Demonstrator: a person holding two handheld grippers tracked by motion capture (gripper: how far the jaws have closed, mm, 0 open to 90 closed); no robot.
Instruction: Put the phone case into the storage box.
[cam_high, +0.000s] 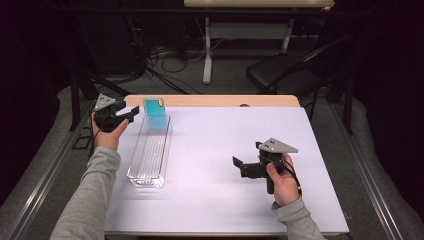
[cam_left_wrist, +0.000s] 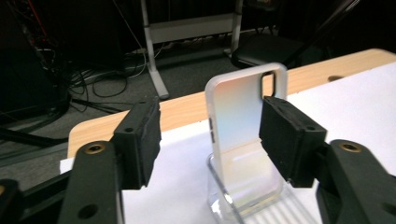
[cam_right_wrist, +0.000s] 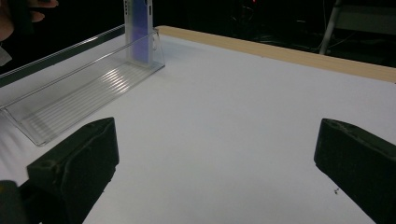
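At the far left of the high view, the left hand-held gripper (cam_high: 131, 114) is hovering over the tabletop's (cam_high: 225, 150) left edge, pointing toward the phone case (cam_high: 155, 116). Its jaws are standing partly open with nothing clamped between them. In the left gripper view, the one pad (cam_left_wrist: 140, 140) is sitting well clear of the case, while the other pad (cam_left_wrist: 289, 137) is overlapping the case's edge; whether that one is touching it I cannot tell.

Just to the right, the pale translucent phone case (cam_left_wrist: 238, 135) is standing nearly upright in the far end of a long clear tray (cam_high: 149, 152), leaning back a little against the tray's end wall, its camera cut-out at the top. The tray is lying lengthwise on the white tabletop, running from the far edge toward the person; the right gripper view is showing its ribbed floor (cam_right_wrist: 88, 98).

Farther right, past a bare stretch of tabletop, the right hand-held gripper (cam_high: 237, 164) is being held low above the surface, well apart from the tray. Its jaws are standing wide open, gripping nothing, and pointing left toward the tray.

Beyond the tabletop, a dark folding chair (cam_high: 285, 72) is standing on the floor.
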